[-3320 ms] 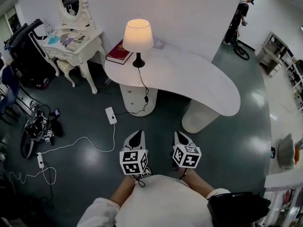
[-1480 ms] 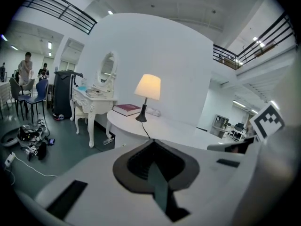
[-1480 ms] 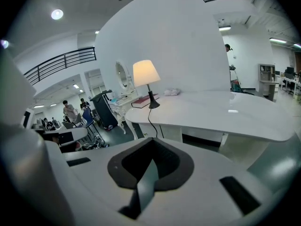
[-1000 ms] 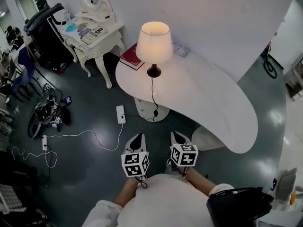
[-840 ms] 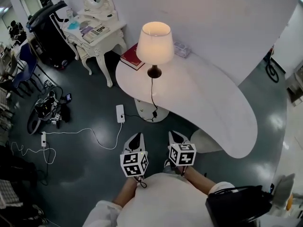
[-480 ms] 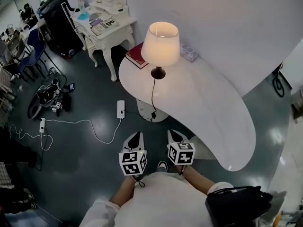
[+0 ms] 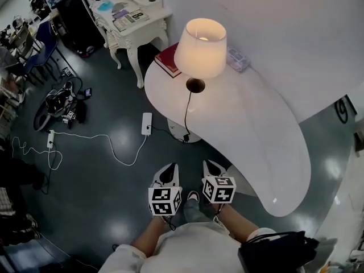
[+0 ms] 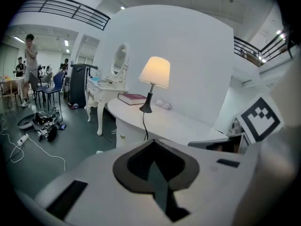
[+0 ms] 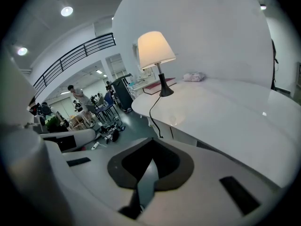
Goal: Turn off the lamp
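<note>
The lamp [image 7: 200, 47] is lit, with a cream shade and a black base [image 7: 195, 85], and stands at the far end of the curved white table [image 7: 256, 129]. Its black cord [image 7: 186, 110] hangs over the table edge to a small inline piece [image 7: 186, 135]. My left gripper [image 7: 169, 170] and right gripper [image 7: 212, 167] are side by side, low and short of the table, both shut and empty. The left gripper view shows the lamp [image 8: 155, 71] ahead beyond the left gripper [image 8: 153, 142]. In the right gripper view the lamp [image 9: 155, 48] glows past the right gripper [image 9: 150, 142].
A red book [image 7: 169, 58] and a small clear packet [image 7: 238, 60] lie near the lamp. A white power strip [image 7: 147, 123] with a cable lies on the floor. A white dressing table [image 7: 133, 19] stands left; bags and cables [image 7: 60, 104] litter the floor.
The table and lamp have come closer and larger in the head view. Both grippers moved forward toward the table and stayed shut. The lamp remains lit.
</note>
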The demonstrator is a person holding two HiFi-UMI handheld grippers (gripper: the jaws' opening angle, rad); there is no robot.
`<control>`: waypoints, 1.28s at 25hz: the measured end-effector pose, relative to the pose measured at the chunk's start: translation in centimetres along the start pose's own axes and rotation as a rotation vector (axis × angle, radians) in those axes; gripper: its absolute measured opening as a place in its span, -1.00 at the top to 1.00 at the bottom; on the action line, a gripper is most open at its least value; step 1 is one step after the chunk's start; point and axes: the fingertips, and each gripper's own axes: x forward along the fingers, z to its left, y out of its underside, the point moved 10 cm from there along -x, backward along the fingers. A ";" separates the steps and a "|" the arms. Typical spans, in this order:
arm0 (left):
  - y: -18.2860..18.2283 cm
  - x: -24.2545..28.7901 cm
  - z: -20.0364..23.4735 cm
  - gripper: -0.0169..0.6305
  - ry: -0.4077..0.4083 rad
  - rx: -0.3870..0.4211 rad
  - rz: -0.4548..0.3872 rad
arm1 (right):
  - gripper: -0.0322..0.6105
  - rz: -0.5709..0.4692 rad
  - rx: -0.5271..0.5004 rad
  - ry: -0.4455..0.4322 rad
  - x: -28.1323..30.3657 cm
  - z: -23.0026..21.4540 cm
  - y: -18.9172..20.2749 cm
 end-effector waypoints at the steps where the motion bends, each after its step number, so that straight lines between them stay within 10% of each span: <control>1: 0.4 0.5 0.2 0.92 0.002 0.000 0.009 | 0.90 0.002 0.007 0.004 0.5 -0.2 0.3; 32: 10.8 10.3 5.6 0.92 0.016 -0.090 0.096 | 0.90 0.063 0.132 0.106 8.0 -4.6 9.3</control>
